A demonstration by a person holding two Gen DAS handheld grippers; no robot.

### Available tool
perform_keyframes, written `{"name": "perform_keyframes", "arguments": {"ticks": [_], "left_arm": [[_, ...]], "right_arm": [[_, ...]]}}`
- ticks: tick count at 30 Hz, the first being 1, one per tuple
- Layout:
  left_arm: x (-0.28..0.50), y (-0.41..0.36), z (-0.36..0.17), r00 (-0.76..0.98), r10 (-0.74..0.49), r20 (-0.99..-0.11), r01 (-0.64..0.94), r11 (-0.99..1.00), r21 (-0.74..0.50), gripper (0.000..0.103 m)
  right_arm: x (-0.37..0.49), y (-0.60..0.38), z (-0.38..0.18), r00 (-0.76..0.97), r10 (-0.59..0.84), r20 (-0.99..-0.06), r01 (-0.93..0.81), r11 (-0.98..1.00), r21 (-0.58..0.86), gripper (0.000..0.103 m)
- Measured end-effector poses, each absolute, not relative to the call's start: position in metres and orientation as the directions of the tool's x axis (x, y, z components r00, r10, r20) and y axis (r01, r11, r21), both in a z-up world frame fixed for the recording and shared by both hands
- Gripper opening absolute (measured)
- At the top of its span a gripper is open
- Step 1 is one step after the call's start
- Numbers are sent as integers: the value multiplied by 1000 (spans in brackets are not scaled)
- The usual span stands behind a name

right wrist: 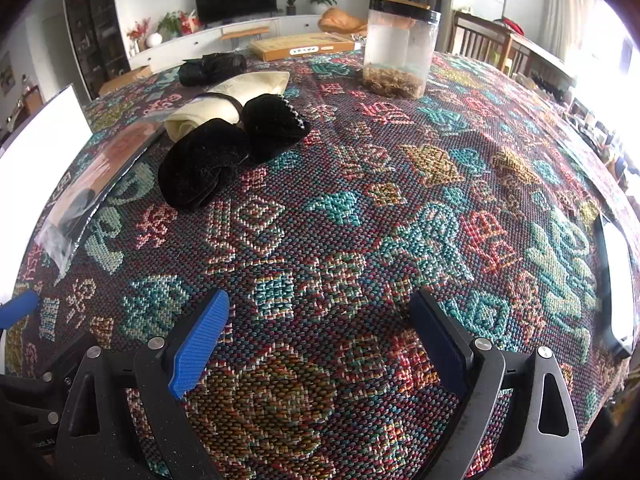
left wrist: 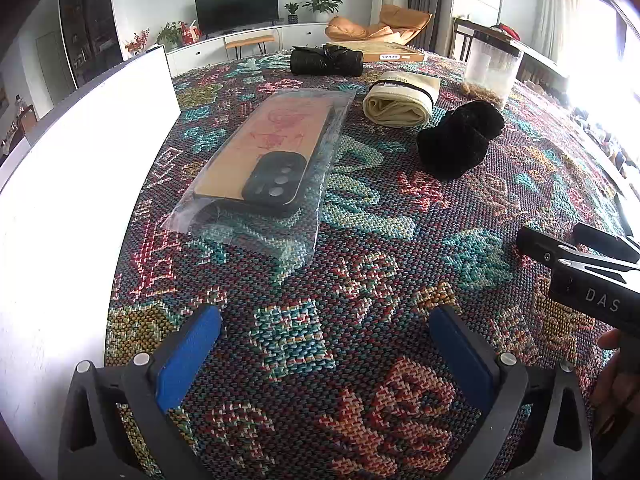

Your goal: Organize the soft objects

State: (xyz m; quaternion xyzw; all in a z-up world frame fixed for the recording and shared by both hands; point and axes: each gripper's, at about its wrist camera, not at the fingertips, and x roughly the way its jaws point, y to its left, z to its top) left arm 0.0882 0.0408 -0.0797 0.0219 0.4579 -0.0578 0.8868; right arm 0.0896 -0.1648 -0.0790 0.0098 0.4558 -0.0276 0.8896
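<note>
Soft objects, four items, on a surface (right wrist: 460, 184) covered by a patterned woven cloth, listed left to right as the left wrist view shows them.

1. White board or box (left wrist: 80, 168), upright along the surface's left edge.
2. Phone case in clear plastic sleeve (left wrist: 260, 160), flat; long axis runs from near-left to far-right, camera cut-out at the near end.
3. Black bag roll (left wrist: 326, 62), at the far edge; long axis left-right.
4. Cream cloth roll (left wrist: 400, 100), bound by a dark band, just right of the sleeve; long axis runs near-left to far-right, coiled end facing the camera.
5. Black velvet pouch (left wrist: 460, 140), folded into two lobes, just beside the cream roll on its near-right; long axis near-left to far-right. In the right wrist view its farther lobe shows a pale beaded trim.
6. Flat cardboard box (left wrist: 384, 53), behind the rolls.
7. Clear jar with black lid (left wrist: 494, 68), upright, far right, brown fibre at its base.

Left claw (left wrist: 324, 348): blue pads apart, holding nothing, low over the cloth, near edge.
Right claw (right wrist: 320, 336): pads apart, holding nothing, well short of the pouch.
</note>
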Motion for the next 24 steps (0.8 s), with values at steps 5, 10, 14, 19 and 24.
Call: {"name": "perform_keyframes", "arguments": {"ticks": [5,10,14,19,24], "left_arm": [[88,41,-80,574,-83,-815,122,992,-14,103],[88,41,-80,574,-83,-815,123,992,-14,103],[88,41,-80,574,-83,-814,123,992,-15,103],[89,42,-81,574,-84,-814,124,992,-15,103],[86,41,-79,575,-88,-813,126,992,-18,103]], "right_arm": [[90,-165,-79,583,-40,-811,58,998,-8,93],[90,-165,-79,582,-38,-812,57,998,-6,94],[110,-161,-67,553,89,-828,-6,995,103,93],[157,-115,-34,583,184,-791,-143,982,124,93],[186,-109,-67,567,-59,-822,-103,984,-142,90]]}}
